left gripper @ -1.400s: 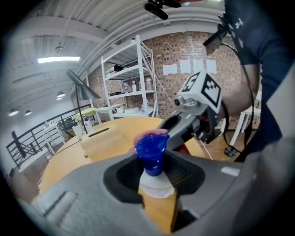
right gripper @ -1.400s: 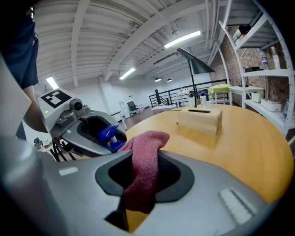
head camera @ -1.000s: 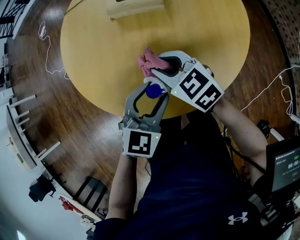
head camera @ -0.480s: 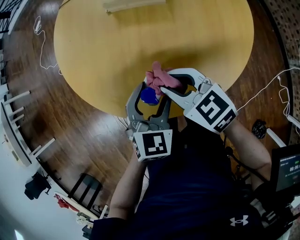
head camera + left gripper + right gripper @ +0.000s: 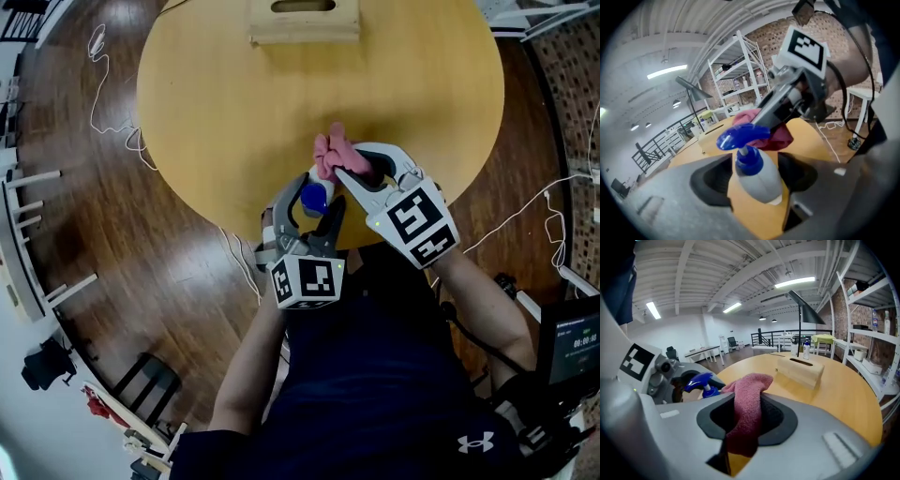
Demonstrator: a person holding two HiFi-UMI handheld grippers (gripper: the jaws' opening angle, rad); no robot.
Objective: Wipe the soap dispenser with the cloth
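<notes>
Soap dispenser [image 5: 757,182], a pale plastic bottle with a blue pump head, stands between the two jaws of my left hand-held gripper [image 5: 313,199], over the near edge of the round yellow wooden worktop [image 5: 234,94]. These jaws have just been closing in on it. Even so, in the left gripper view I see a gap at each side of the bottle's body, so the pads are not pressing on it and the hand-held gripper is open around it. I cannot tell whether the bottle's base rests on the worktop.

My right hand-held gripper [image 5: 345,167] is clamped on a pink terry cloth [image 5: 747,401]. The fabric is pinched between the jaws: a bunched end sticks out past the tips and the rest hangs down behind them. From my head view the cloth sits just beyond the blue pump head, on the side away from me. In the left gripper view it bulges right behind the pump's spout. Whether it touches the dispenser I cannot tell.

Farther across the worktop, well apart from both hand-held grippers, lies a light wooden box with a slot in its top [image 5: 305,19]. A dark wooden floor [image 5: 141,244] surrounds the worktop.
</notes>
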